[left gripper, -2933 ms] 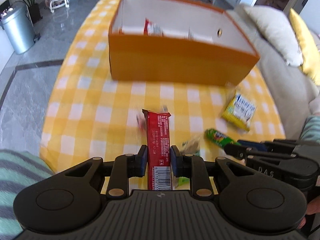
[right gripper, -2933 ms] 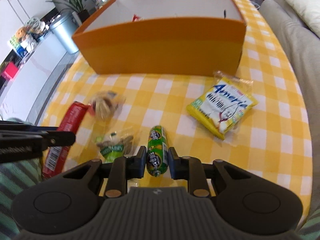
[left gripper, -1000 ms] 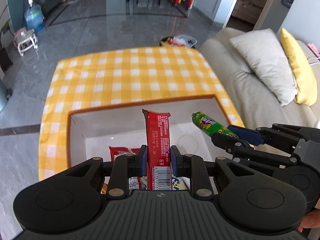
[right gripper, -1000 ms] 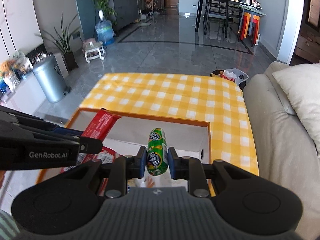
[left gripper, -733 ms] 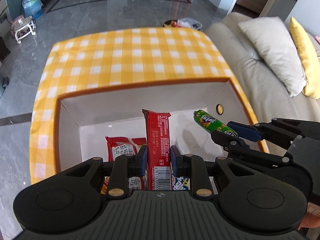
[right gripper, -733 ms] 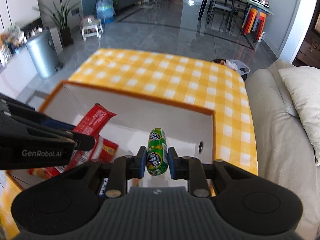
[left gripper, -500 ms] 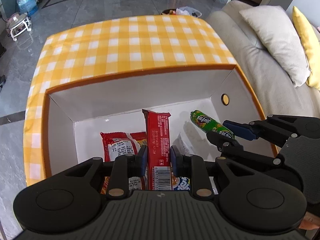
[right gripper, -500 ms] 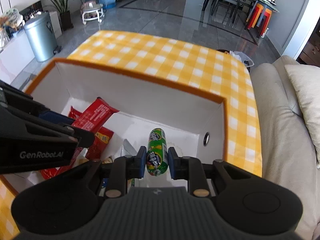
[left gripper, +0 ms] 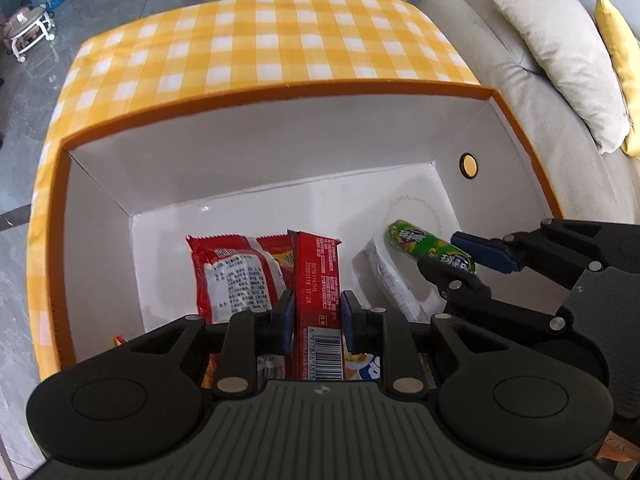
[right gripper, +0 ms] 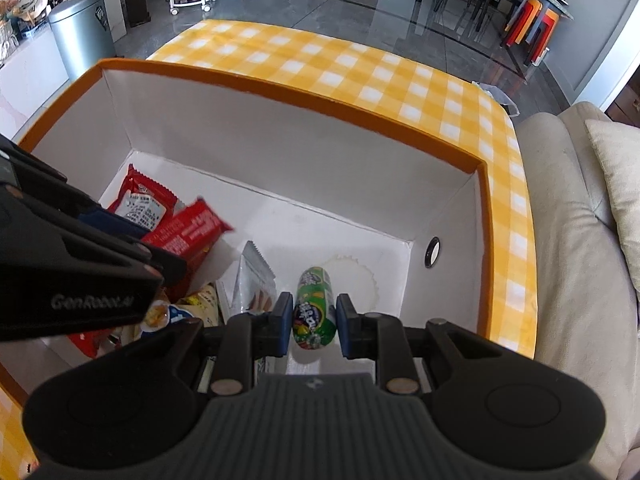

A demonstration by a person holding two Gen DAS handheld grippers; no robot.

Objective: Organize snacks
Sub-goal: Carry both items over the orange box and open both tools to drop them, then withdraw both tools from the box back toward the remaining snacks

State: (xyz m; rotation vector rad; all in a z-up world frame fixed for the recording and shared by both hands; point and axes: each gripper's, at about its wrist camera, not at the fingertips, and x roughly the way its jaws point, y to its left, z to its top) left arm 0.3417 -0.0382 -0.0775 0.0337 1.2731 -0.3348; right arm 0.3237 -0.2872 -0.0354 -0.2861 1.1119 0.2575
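Note:
An orange box [left gripper: 280, 92] with a white inside stands on the yellow checked table; it also shows in the right wrist view [right gripper: 304, 92]. My left gripper [left gripper: 318, 314] is shut on a red snack bar [left gripper: 318, 276] and holds it inside the box, above other packets. My right gripper [right gripper: 312, 318] is shut on a green sausage stick [right gripper: 314, 306] and holds it inside the box near its right wall. The sausage stick [left gripper: 430, 246] and the right gripper [left gripper: 464, 258] also show in the left wrist view. The red bar [right gripper: 188, 236] shows in the right wrist view.
Inside the box lie a red packet [left gripper: 236, 272], a clear silver packet [right gripper: 256, 276] and a blue and white packet [right gripper: 172, 314]. A beige sofa [left gripper: 560, 92] with cushions runs along the table's right side. A metal bin [right gripper: 82, 36] stands on the floor at left.
Both grippers have carried their snacks from the table up over the box and down into it. In the last half second both sank lower inside the box.

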